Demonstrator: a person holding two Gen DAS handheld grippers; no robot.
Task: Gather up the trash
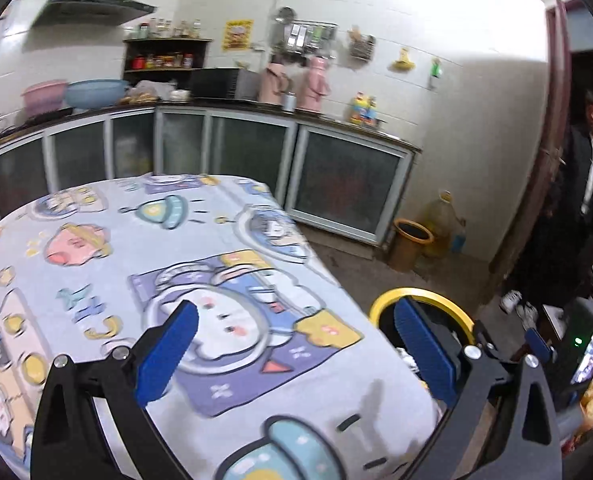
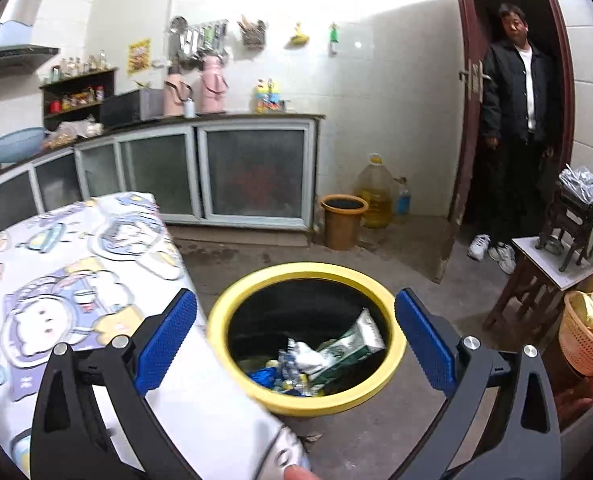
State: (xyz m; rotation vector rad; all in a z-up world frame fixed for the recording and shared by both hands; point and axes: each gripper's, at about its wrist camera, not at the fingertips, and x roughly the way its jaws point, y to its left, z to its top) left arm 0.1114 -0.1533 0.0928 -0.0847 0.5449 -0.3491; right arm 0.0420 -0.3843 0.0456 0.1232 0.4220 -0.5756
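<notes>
**Trash in the bin, table cleared**

Table (image 1: 96, 280) under its cartoon-print cloth shows no litter (judging both views). Yellow-rimmed black bin (image 2: 308, 400) holds wrappers (image 2: 336, 348). Left gripper (image 1: 296, 360) and right gripper (image 2: 296, 344) gape empty; next, search for leftovers.

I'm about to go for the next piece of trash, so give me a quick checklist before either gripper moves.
1. Right gripper open, nothing between its blue pads: ok.
2. Left gripper open and unloaded: ok.
3. Yellow-rimmed round black bin holds wrappers: ok.
4. Trash left on the cartoon-print tablecloth: none visible; near edge hidden, cannot tell.
5. Person in the dark jacket stands in the doorway, apart from the bin: ok.
</notes>
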